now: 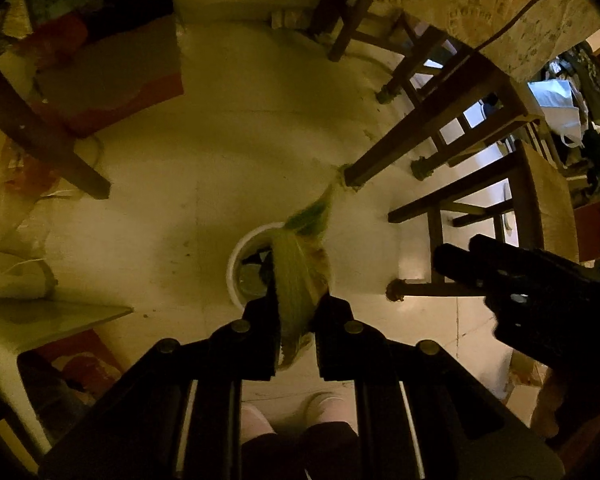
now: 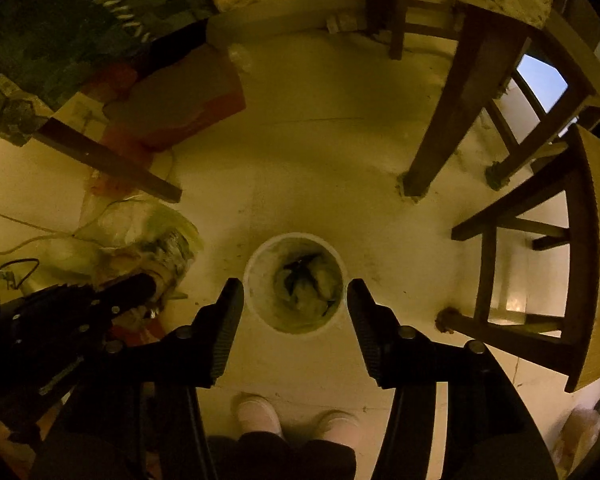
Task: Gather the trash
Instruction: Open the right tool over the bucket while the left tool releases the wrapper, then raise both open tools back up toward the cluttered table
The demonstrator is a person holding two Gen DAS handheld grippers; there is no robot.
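A round white bin [image 2: 296, 282] stands on the pale floor below both grippers, with crumpled trash inside. My left gripper [image 1: 296, 304] is shut on a yellow-green wrapper [image 1: 296, 276] that hangs over the rim of the bin [image 1: 236, 264]. My right gripper [image 2: 296, 292] is open above the bin, and nothing sits between its fingers. The left gripper [image 2: 140, 288] with its wrapper also shows at the left of the right wrist view. The right gripper [image 1: 456, 260] shows at the right of the left wrist view.
Dark wooden chair legs [image 2: 440, 128] and a chair [image 2: 540, 280] stand to the right of the bin. A table leg [image 2: 112, 164], a red and white box [image 2: 188, 100] and plastic bags [image 1: 16, 256] lie to the left. The person's light shoes [image 2: 260, 416] are at the bottom.
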